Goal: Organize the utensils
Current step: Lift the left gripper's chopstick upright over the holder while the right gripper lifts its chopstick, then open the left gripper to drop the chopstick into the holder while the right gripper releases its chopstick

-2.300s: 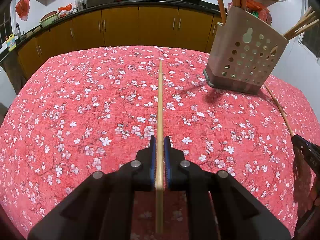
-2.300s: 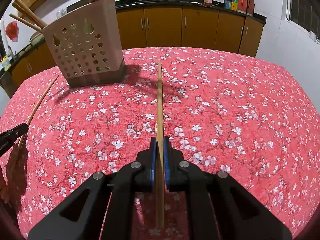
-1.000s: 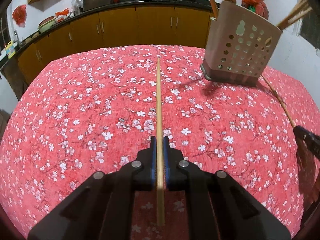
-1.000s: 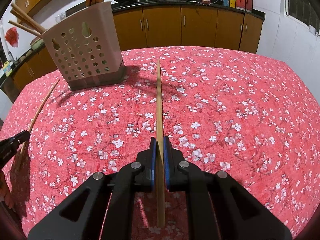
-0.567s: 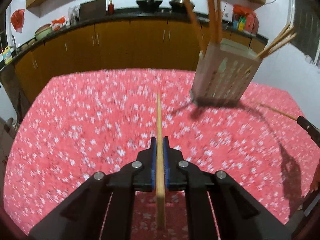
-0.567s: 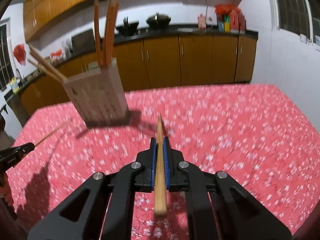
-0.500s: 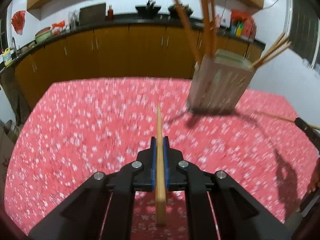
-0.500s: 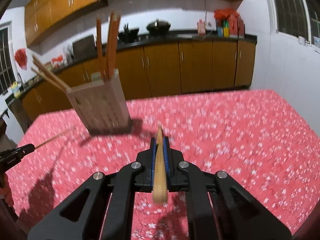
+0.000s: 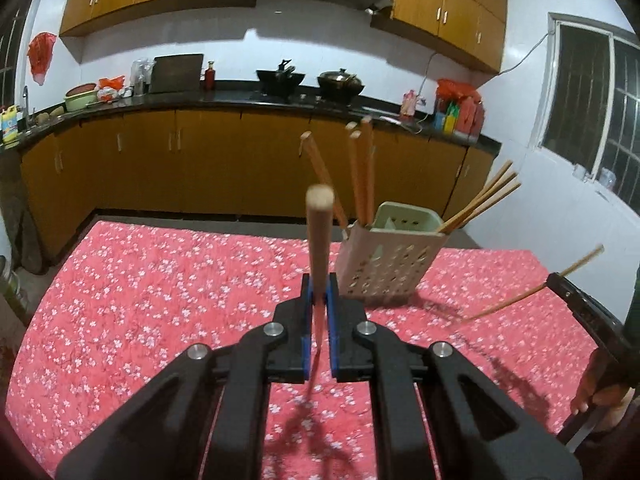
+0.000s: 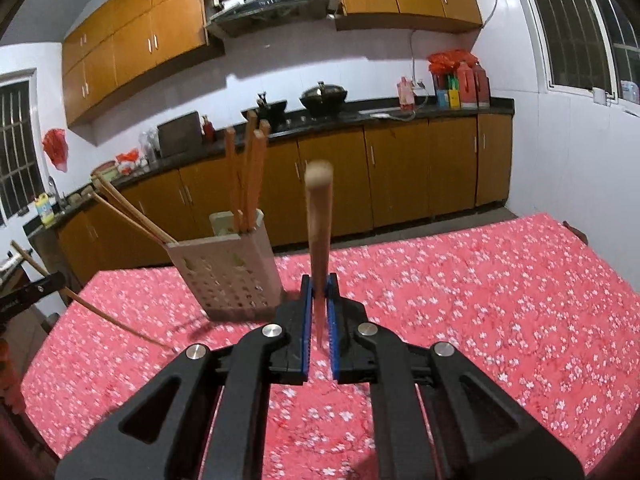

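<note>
My left gripper (image 9: 319,280) is shut on a wooden chopstick (image 9: 319,232), held in the air above the red floral tablecloth (image 9: 140,312); its blunt end sticks up past the pads. My right gripper (image 10: 319,280) is likewise shut on a second chopstick (image 10: 318,224). A beige perforated utensil holder (image 9: 384,268) stands on the table ahead of the left gripper, slightly right, with several chopsticks in it. In the right wrist view the holder (image 10: 228,276) stands ahead to the left. Each view shows the other gripper at its edge, carrying its thin chopstick (image 9: 532,292) (image 10: 100,312).
A person's hand (image 9: 600,396) holds the right tool at the frame's edge. Behind the table runs a dark kitchen counter (image 9: 240,98) with two woks, bottles and bowls, over wooden cabinets. A barred window (image 9: 592,120) is on the right wall.
Both grippers have risen from the cloth and tipped upward, each carrying its chopstick. The chopsticks, lying flat on the table earlier, now hang in the air.
</note>
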Demonstrator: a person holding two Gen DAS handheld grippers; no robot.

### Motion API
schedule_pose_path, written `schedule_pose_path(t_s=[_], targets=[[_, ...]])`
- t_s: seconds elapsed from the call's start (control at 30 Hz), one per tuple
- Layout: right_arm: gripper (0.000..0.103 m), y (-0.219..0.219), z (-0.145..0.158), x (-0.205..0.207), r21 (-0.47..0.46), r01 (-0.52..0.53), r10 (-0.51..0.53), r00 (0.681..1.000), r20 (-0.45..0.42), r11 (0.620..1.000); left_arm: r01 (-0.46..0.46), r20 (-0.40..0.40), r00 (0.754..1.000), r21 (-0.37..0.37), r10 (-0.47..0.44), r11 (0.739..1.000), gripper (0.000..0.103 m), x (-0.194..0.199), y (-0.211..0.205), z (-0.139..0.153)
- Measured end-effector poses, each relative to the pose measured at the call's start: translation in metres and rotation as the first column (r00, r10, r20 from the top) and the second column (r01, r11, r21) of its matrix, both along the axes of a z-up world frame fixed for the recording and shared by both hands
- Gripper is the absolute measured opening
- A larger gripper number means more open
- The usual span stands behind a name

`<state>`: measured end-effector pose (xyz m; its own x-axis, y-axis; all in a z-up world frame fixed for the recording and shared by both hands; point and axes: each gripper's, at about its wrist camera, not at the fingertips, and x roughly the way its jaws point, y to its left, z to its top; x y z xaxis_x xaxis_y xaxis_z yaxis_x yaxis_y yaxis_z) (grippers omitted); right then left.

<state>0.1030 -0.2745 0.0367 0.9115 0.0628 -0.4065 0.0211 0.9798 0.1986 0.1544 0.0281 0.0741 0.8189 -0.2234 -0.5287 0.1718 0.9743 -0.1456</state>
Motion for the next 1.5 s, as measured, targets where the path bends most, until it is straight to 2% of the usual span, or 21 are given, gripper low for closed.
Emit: schedule_pose_path(t_s=[0.2,0.37,0.5,0.67,0.87,1.07,1.5], targets=[[0.008,0.008,0.047,-0.008,0.026,-0.057,0.053,0.991,0.126,0.998,0.046,0.066,0.997,-0.019,-0.044,0.999,0.008,-0.001,-0.01,0.031],[0.008,0.016,0.082,-0.011,0.048,-0.095,0.08,0.965,0.25,0.994,0.074,0.128,0.99,-0.049,-0.067,0.996,0.008,0.005,-0.022,0.058],[0.008,0.022,0.095,-0.005,0.054,-0.097,0.075,0.943,0.326,0.994,0.08,0.184,0.981,-0.081,-0.064,0.993,0.008,0.01,-0.031,0.078],[0.008,0.028,0.099,0.016,0.052,-0.079,0.054,0.927,0.37,0.995,0.056,0.262,0.965,-0.141,-0.017,0.988,0.008,0.023,-0.032,0.099],[0.008,0.043,0.085,0.05,0.017,-0.071,0.062,0.94,0.337,0.997,0.021,0.266,0.964,-0.148,0.019,0.989,0.008,0.049,-0.037,0.097],[0.008,0.054,0.065,0.077,-0.009,-0.085,0.084,0.963,0.256,0.996,0.042,0.216,0.976,-0.099,-0.02,0.994,0.008,0.07,-0.05,0.077],[0.008,0.058,0.047,0.096,0.008,-0.102,0.099,0.982,0.159,0.995,0.077,0.113,0.991,-0.07,-0.069,0.995,0.008,0.096,-0.062,0.04]])
